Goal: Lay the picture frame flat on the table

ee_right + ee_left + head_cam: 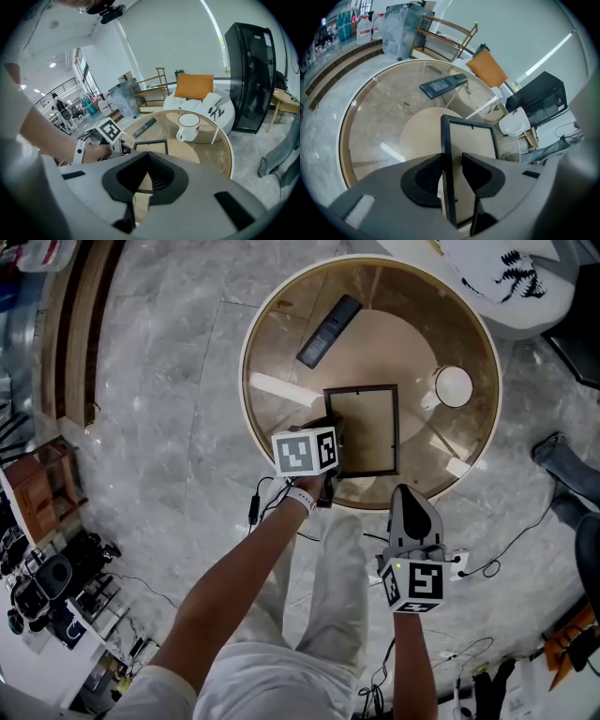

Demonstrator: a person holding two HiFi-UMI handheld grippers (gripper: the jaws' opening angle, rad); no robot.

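Head view.
Inspector: Location of the picture frame [362, 430]?
Observer: It is backing side up on the round glass bench [251, 381], towards the person's edge, and appears to lie flat. The left gripper [330, 427] is at its near left corner. The right gripper [405, 493] sits off the bench rim, apart from the frame. A remote [328, 331] and a mug [453, 386] lie clear of it.

Left gripper view.
Inspector: Grip state?
Observer: The jaws are spread wide. The frame's left rail runs between them. The left pad is just beside or touching the rail, I cannot tell which, and the right pad shows a plain gap. Nothing is clamped. Judged: the thin rail is the one part narrow enough to pinch, hence the straddle. The bench, not the gripper, carries the frame.

Right gripper view.
Inspector: And the other?
Observer: Its jaw tips are together with nothing between them. The frame lies ahead of the tips, with the mug beyond it. Judged: this gripper is parked aside, since one gripper suffices for a light frame.
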